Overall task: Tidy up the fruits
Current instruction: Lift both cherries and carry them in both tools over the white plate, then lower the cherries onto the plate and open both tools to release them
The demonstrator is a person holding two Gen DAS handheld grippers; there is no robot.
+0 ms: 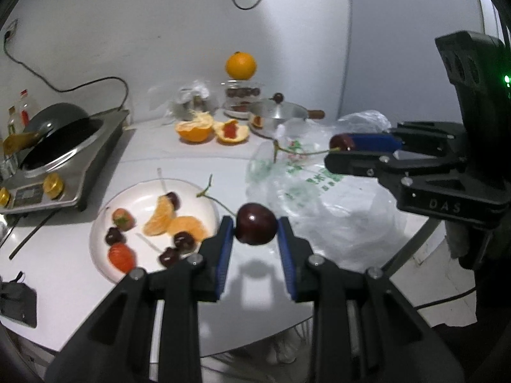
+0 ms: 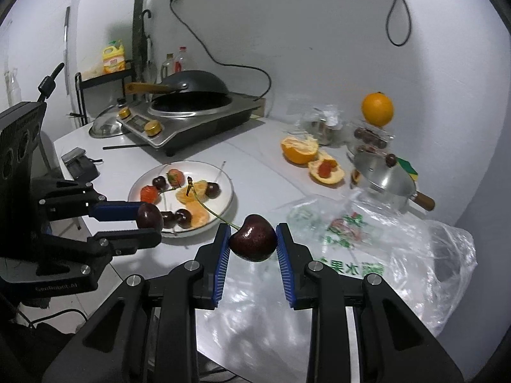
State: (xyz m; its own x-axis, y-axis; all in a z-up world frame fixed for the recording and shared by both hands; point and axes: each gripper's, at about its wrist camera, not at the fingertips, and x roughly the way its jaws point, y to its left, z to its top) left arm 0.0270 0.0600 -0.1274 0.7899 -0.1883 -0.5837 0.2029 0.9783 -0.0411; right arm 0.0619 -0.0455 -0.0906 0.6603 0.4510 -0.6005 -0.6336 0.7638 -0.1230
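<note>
- On the white table, largest of all, a steel induction cooker sits at the back left with a dark wok on it; a black cable runs up the wall to a socket.
- Beside the right gripper, a crumpled clear plastic bag with green printing lies across the near right of the table; its characters are too blurred to read.
- Left of the bag stands a white plate holding cherries, strawberries and orange segments, with toothpicks among them.
- Behind the bag, a small steel pot with a lid and wooden handle stands near the peeled orange halves, one with something red in it.
- A whole orange is perched on a clear jar at the back.
- The left gripper pinches a dark cherry between its blue pads, above the table edge by the plate rim.
- The right gripper likewise clamps a second cherry with a long stem trailing towards the plate.
- Lettering on the gripper bodies reads "DAS" in the left wrist view and "GenRobot.AI" in the right wrist view.
- A yellow bottle on the rack has an unreadable label.
</note>
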